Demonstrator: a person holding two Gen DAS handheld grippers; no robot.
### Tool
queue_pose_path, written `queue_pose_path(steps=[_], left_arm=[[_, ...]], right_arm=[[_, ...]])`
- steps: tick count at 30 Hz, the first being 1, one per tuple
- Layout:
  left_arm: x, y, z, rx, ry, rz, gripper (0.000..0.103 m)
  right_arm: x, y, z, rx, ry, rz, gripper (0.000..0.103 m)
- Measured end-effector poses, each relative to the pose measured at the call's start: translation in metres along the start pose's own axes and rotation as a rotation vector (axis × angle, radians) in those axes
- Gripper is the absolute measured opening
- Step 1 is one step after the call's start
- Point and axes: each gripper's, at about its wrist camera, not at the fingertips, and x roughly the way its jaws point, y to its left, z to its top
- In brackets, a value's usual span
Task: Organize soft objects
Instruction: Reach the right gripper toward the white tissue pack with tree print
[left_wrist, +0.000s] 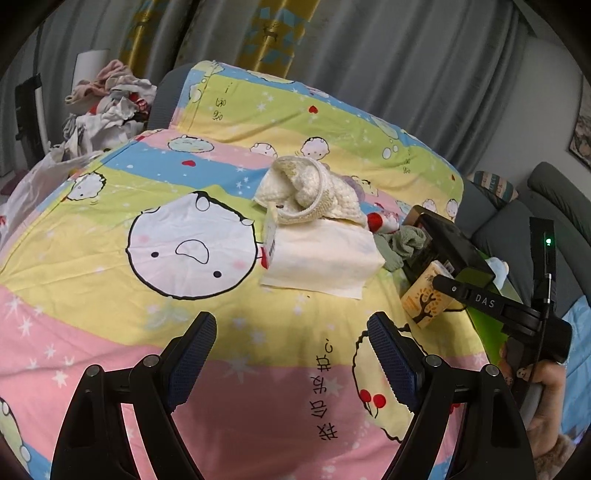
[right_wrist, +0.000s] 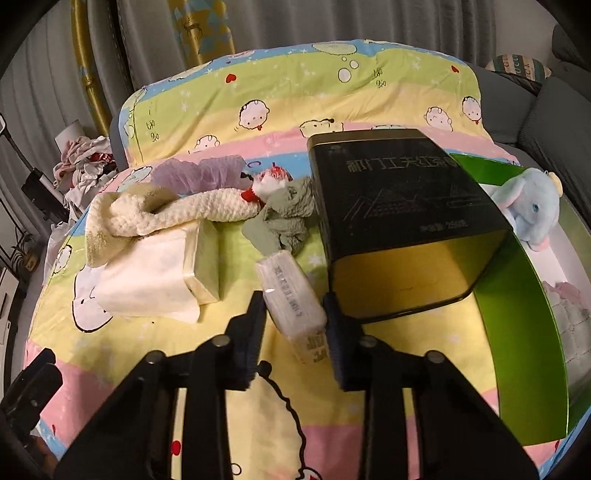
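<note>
Right gripper (right_wrist: 295, 325) clamped on small tissue pack (right_wrist: 291, 295), frame centre, beside black tin (right_wrist: 399, 206). Left gripper (left_wrist: 291, 332) jaws apart, empty, over cartoon bedsheet (left_wrist: 110, 325).

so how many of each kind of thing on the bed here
tissue packs: 2, large white soft pack, small pocket pack
plush toys: 1, blue elephant
boxes: 2, black tin, green box
cream knitted cloth: 1
green crumpled cloth: 1
total: 7
</note>
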Motion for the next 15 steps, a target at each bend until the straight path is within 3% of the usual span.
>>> queue_pose_path(steps=[3,6,11,15], left_arm=[[0.001,0.000,0.000,0.005,0.007,0.012,0.085],[0.001,0.001,0.001,0.003,0.008,0.020,0.085],[0.002,0.003,0.001,-0.001,0.013,0.045,0.085],[0.004,0.005,0.000,-0.011,0.026,0.053,0.085]], right_arm=[[-0.009,0.003,-0.001,-0.019,-0.001,0.014,0.027],[-0.028,0.010,-0.003,-0.011,-0.019,0.097,0.027],[-0.037,0.020,-0.015,0.158,0.037,0.308,0.027],[-0.028,0.039,-0.032,0.238,0.081,0.326,0.028]])
